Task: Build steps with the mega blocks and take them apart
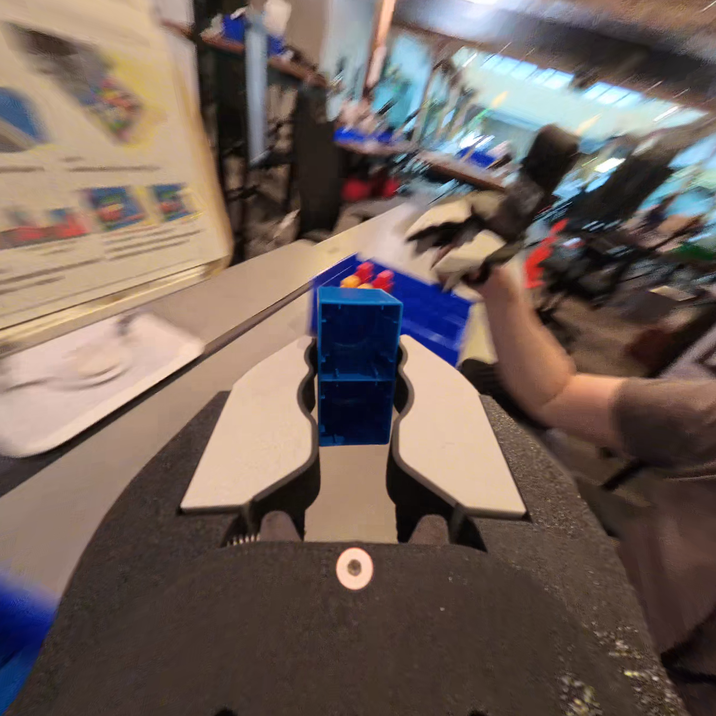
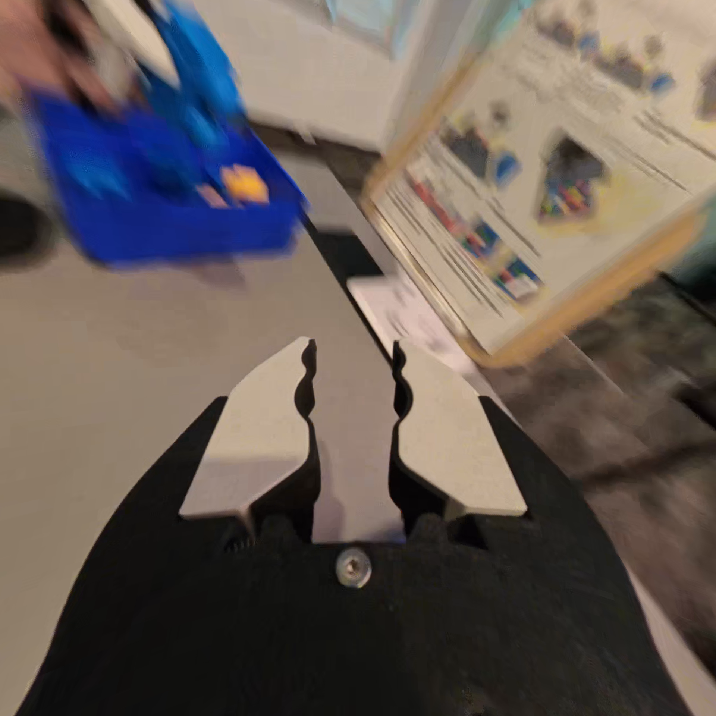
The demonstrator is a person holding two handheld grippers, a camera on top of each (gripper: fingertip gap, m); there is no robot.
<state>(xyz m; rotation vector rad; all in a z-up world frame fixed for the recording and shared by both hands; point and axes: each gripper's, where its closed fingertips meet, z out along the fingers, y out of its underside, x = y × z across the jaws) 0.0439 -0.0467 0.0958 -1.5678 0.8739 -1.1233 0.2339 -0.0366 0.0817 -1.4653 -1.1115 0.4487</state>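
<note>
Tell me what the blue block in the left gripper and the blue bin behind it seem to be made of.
Blue block: apparently hard moulded plastic, slightly glossy; its hollow underside shows thin walls and small ribs. It sits clamped in the left gripper.
Blue bin: probably rigid plastic too, judging by its even saturated colour and straight walls, though blur hides its finish.

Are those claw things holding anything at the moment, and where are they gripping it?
The left gripper clamps a blue mega block by its two long side walls, hollow underside facing the camera. The right gripper holds nothing; its jaws stand apart.

Empty parted right claw (image 2: pixel 353 348) above grey table (image 2: pixel 116 368), blue bin (image 2: pixel 155 228) beyond
</note>
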